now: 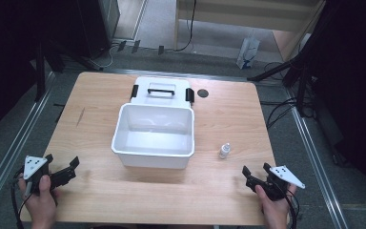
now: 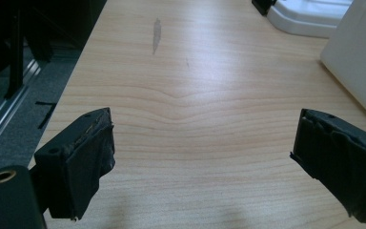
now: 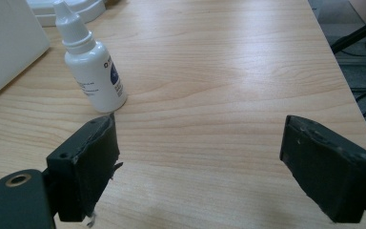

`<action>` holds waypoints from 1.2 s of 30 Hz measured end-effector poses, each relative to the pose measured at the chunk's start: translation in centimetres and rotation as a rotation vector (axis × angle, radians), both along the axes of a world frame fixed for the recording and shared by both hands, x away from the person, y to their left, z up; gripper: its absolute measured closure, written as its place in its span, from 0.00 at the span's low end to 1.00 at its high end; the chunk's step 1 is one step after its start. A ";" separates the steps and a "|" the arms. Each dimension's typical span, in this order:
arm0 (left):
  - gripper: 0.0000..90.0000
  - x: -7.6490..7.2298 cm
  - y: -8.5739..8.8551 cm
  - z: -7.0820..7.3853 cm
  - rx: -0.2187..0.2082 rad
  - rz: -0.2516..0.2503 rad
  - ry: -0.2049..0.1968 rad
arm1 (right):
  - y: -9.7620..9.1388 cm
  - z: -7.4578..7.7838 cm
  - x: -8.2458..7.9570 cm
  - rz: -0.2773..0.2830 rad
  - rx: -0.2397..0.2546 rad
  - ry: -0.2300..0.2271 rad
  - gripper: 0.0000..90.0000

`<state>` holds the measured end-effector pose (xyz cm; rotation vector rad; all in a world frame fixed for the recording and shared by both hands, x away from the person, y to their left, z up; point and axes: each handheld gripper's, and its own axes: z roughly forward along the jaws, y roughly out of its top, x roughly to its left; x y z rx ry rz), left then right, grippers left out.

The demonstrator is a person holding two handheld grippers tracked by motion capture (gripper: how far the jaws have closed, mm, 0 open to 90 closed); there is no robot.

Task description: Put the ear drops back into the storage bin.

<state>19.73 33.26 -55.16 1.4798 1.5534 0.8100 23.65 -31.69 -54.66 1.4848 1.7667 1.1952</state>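
An open white plastic box [image 1: 153, 136] stands in the middle of the wooden table [image 1: 228, 114], its empty inside facing up. Its white lid [image 1: 161, 91], with a black handle and two black clips, lies flat just behind it. A small white dropper bottle [image 1: 224, 150] [image 3: 93, 67] stands upright to the right of the box. My left gripper [image 1: 61, 163] [image 2: 202, 157] rests open near the front left corner, nothing between its jaws. At the front right my right gripper [image 1: 255, 170] [image 3: 198, 162] is open too, and the bottle stands a little ahead of its left jaw.
A small dark round disc [image 1: 202, 93] lies on the table right of the lid. A grey smear [image 1: 80, 117] [image 2: 156, 34] marks the wood at the left. Dark stands and cables [image 1: 286, 107] sit on the floor around the table.
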 end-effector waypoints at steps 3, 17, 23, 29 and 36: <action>0.13 0.1 -0.2 0.0 0.017 0.021 0.009 | 0.0 0.0 0.1 -0.003 -0.002 0.005 0.14; 0.13 0.1 -0.4 0.0 0.036 0.012 0.022 | 0.3 -0.1 0.5 0.024 -0.062 0.078 0.09; 0.02 0.4 -0.5 0.0 0.042 -0.014 0.041 | 0.8 1.6 1.1 0.068 -0.123 0.151 0.09; 0.00 0.6 -0.7 0.0 0.064 -0.015 0.044 | 1.6 4.2 2.3 0.114 -0.240 0.236 0.09; 0.00 0.7 -0.7 0.0 0.068 -0.014 0.052 | 2.9 6.3 4.1 0.173 -0.368 0.356 0.09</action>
